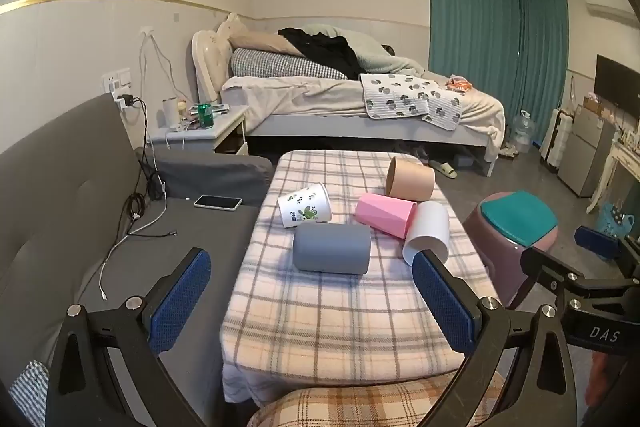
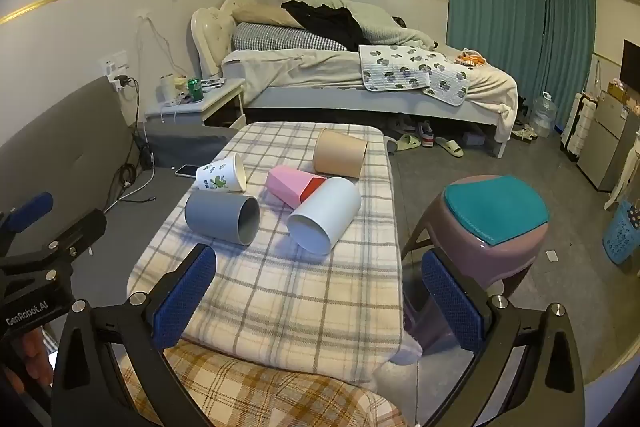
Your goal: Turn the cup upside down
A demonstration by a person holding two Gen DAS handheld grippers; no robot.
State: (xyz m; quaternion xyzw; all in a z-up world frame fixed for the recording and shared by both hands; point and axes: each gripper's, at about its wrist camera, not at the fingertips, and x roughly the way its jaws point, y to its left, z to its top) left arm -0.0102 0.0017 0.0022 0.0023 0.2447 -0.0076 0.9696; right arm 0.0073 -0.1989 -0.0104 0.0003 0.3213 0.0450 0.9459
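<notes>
1. Five cups lie on their sides on the bench (image 2: 280,307), which has a plaid cloth over it; none is upright or inverted yet, so the task looks unstarted.
2. Grey cup (image 2: 222,217) lies nearest, toward the left side; its open mouth faces right in the right wrist view.
3. White cup (image 2: 325,219) lies near the bench's right edge w/ its mouth toward the camera; pink cup (image 2: 294,189) touches it just behind.
4. Leaf-print paper cup (image 2: 221,178) sits behind the grey one; tan cup (image 2: 340,153) is farthest, near the far edge.
5. Left gripper (image 1: 312,301) is released, jaws wide apart, hovering above the near bench w/ the grey cup ahead between its blue pads; holds nothing.
6. Right gripper (image 2: 320,301) is likewise released and empty, hovering over the bench's near right part.
7. Probable step: approach one cup; grey is closest and stands apart from the rest, so likely the cleanest pick.
8. To do it well: close across the cup's mid-body; lift clear of the cloth; rotate so the mouth faces down; set it flat.
9. Risk: a lying cup may roll when nudged; the cloth is soft, so place gently.
10. Around: stool (image 2: 494,223) right of the bench; sofa (image 1: 60,207) left w/ a phone (image 1: 218,202); bed (image 2: 360,79) behind.
</notes>
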